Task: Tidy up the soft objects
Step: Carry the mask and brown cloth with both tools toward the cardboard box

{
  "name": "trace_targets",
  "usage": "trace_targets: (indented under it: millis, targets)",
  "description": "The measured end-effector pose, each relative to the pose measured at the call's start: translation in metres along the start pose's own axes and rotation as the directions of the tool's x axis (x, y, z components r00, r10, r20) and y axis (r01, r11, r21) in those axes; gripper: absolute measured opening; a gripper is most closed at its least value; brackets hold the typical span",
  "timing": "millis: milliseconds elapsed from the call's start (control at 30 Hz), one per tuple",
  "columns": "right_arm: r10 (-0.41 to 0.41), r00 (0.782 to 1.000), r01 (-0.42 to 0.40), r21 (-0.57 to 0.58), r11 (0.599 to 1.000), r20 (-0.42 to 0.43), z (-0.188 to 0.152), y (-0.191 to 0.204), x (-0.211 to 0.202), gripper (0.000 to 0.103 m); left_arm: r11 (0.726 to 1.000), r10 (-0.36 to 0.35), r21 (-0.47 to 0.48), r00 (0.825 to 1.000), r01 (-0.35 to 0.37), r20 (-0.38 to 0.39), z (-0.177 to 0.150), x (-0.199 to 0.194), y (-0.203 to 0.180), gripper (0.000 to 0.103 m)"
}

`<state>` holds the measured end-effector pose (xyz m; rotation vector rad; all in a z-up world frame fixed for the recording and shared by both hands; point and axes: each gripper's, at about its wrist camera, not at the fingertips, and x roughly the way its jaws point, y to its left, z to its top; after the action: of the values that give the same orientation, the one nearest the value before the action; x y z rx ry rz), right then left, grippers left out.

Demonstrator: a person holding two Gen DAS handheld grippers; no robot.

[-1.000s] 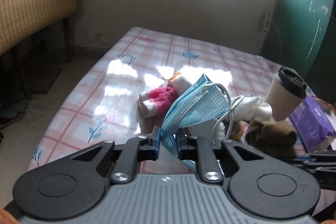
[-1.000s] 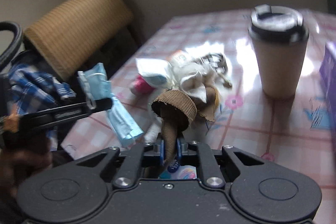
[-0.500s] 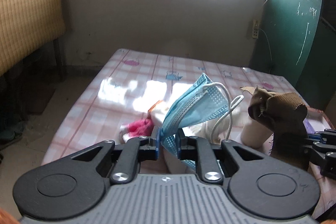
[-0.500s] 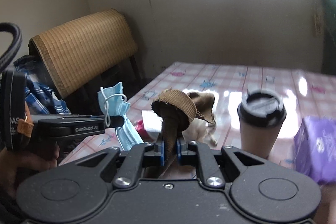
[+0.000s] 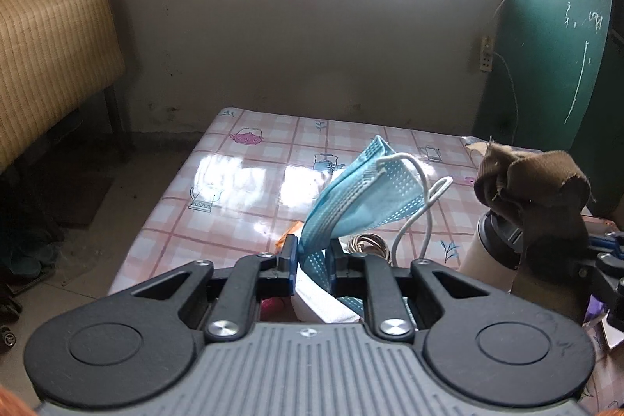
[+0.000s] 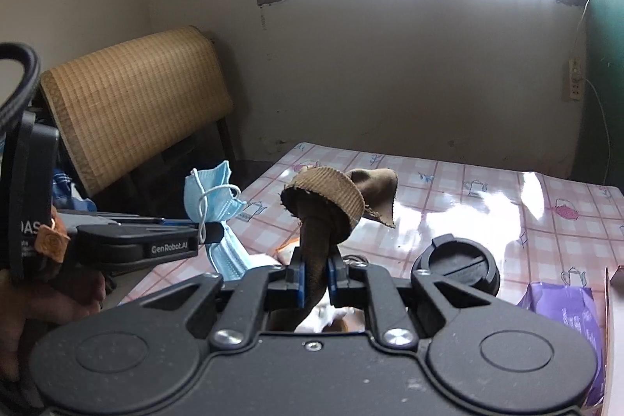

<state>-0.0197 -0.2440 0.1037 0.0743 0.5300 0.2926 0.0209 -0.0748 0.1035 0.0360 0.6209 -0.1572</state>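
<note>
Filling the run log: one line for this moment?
left gripper: shut on blue face mask | right gripper: shut on brown sock

You have a light blue pleated face mask (image 5: 362, 193) pinched at its lower part, its upper part fanning up and to the right above the table, with its white ear loops (image 5: 423, 197) dangling loose on the right. You also have a brown ribbed sock (image 6: 323, 217) clamped by its leg, standing upright, its tan cuff folded over at the top and the remaining fabric flopping to the right.
</note>
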Motion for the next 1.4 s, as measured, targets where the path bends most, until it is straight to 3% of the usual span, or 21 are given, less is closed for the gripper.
trace_targets:
  millis: [600, 1400]
  targets:
    - [-0.058, 0.998, 0.059, 0.009, 0.998, -0.017, 0.008, -0.015, 0.000, 0.014, 0.999, 0.028, -0.021, 0.999, -0.028, -0.024, 0.019, 0.006, -0.010, 0.017]
    - [-0.170, 0.985, 0.170, 0.086, 0.982, -0.013, 0.005, -0.066, -0.034, 0.014, 0.997, -0.073, 0.019, 0.997, 0.073, -0.041, 0.033, 0.020, -0.061, 0.018]
